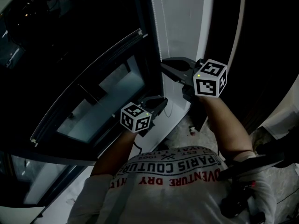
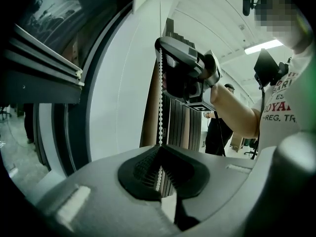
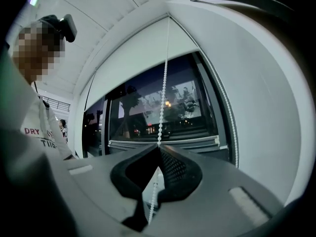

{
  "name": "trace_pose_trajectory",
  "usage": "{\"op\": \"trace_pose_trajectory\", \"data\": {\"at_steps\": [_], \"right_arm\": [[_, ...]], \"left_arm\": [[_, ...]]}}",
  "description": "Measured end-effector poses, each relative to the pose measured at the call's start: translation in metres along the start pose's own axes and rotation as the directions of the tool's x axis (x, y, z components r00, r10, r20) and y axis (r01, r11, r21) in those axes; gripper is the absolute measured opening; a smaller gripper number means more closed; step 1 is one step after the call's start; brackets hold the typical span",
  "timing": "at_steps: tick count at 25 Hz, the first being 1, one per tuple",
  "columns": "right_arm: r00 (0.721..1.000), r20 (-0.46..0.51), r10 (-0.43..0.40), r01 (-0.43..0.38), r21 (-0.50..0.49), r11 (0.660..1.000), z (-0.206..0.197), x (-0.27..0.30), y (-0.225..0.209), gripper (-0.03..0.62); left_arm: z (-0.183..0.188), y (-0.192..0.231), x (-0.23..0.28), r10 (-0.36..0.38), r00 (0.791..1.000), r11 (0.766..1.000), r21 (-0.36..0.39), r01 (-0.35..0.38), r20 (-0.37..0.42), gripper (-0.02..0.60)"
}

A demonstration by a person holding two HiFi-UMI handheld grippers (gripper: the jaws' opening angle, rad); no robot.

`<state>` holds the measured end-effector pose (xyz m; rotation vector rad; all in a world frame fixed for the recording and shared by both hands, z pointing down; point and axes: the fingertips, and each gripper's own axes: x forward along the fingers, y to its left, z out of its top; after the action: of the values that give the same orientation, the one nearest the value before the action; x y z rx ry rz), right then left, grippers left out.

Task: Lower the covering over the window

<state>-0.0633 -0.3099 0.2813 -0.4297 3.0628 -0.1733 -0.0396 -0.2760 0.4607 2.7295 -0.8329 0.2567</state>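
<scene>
Now left gripper (image 2: pixel 160 146) and right gripper (image 3: pixel 160 146) jaws clamp the bead chain (image 3: pixel 163 93).

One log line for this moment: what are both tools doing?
left tool: shut on bead chain | right tool: shut on same chain, higher up | window: dark glass visible

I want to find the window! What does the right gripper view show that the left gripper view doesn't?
Only the right gripper view shows the window, with night-time trees and lights outside and a pale rail below it. Only the left gripper view shows the right gripper higher up and a dark slatted panel. Both show the white bead chain pinched in that view's own shut jaws.
</scene>
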Motion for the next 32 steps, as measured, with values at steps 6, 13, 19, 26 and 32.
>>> {"op": "trace_pose_trajectory", "data": {"at_steps": [6, 13, 19, 26, 32], "right_arm": [[0.999, -0.042, -0.017, 0.019, 0.03, 0.999, -0.035, -0.002, 0.002, 0.008], [0.995, -0.1, -0.027, 0.034, 0.068, 0.997, -0.072, -0.002, -0.003, 0.008], [0.979, -0.2, -0.035, 0.057, 0.107, 0.993, -0.127, -0.002, -0.003, 0.008], [0.975, -0.222, -0.022, 0.059, 0.158, 0.986, -0.152, -0.002, 0.0, 0.008], [0.976, -0.217, -0.022, 0.058, 0.162, 0.985, -0.152, 0.001, 0.001, 0.008]], "left_arm": [[-0.034, 0.003, 0.003, 0.002, 0.999, 0.999, -0.037, -0.004, -0.035, 0.008], [-0.069, 0.005, 0.012, 0.003, 0.995, 0.998, -0.057, -0.009, -0.096, 0.008], [-0.122, 0.003, 0.012, 0.005, 0.979, 0.996, -0.087, -0.023, -0.205, 0.008], [-0.145, 0.002, 0.007, 0.007, 0.975, 0.993, -0.11, -0.032, -0.221, 0.011], [-0.14, 0.015, -0.002, 0.075, 0.971, 0.991, -0.089, -0.097, -0.229, 0.046]]}}
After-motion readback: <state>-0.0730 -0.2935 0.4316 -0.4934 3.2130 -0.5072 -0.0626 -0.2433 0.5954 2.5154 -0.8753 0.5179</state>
